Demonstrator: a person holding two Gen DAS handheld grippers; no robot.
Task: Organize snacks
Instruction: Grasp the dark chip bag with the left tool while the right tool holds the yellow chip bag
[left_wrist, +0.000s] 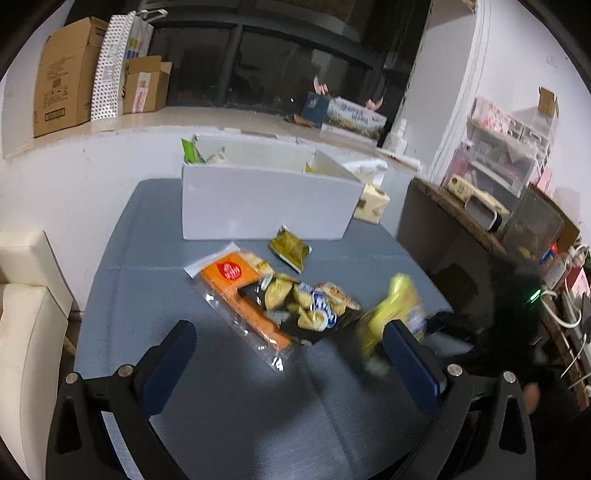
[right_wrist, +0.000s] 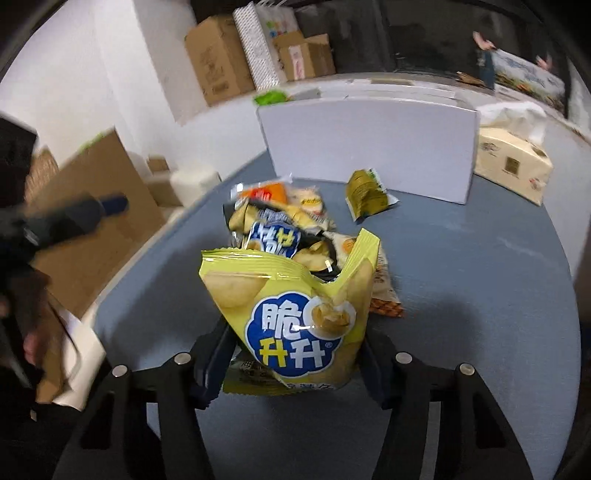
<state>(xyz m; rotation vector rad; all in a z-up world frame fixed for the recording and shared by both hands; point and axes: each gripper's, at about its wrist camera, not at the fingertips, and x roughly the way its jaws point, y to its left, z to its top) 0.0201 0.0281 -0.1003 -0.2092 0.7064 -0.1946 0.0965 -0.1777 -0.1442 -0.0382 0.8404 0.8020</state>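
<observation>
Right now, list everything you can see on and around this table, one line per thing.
chip bag: one, yellow-green with blue logo, held upright between the right fingers
snack pile: several packets, orange, yellow, black, mid-table
olive packet: one, dark olive, alone between pile and box
white box: one, white, open top, far side of table, a green packet sticking out at its left
tissue pack: one, cream, right of the box
table: one, grey-blue top
cardboard boxes: several, brown, on the ledge behind
left gripper: fingers apart, empty, above the near table
right gripper: fingers closed on the chip bag
</observation>
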